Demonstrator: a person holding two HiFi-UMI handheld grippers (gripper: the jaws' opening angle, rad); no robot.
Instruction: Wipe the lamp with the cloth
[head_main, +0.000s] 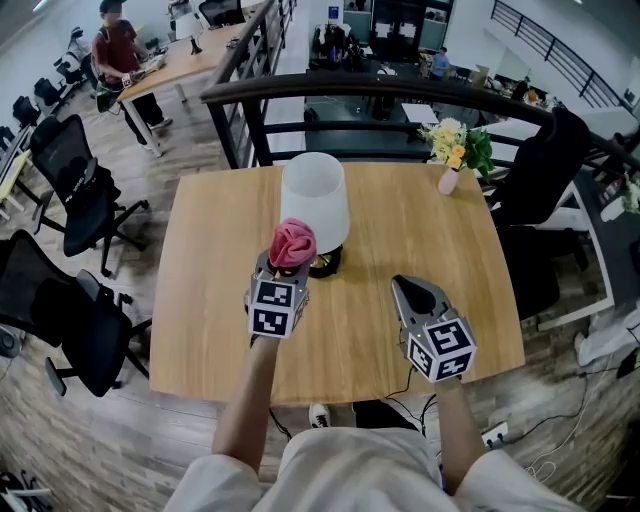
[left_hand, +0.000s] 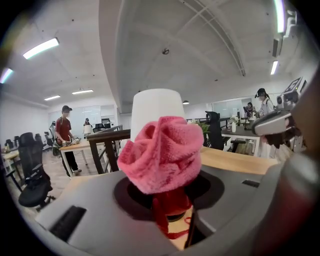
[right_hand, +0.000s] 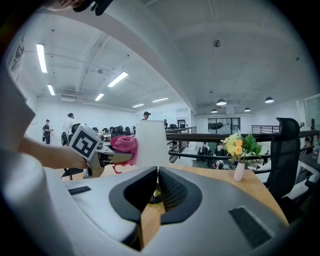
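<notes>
Beside lamp: left tool clamps pink cloth; right tool closed, empty. Best press lightly, sweep evenly.

Head view overhead; gripper views level, sharing lamp

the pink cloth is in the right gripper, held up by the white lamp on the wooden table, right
Not quite: the pink cloth is in the left gripper, not the right, held up by the white lamp on the wooden table. The head view shows it, and the left gripper view shows the cloth pinched between its jaws. The right gripper is shut on nothing.
</notes>
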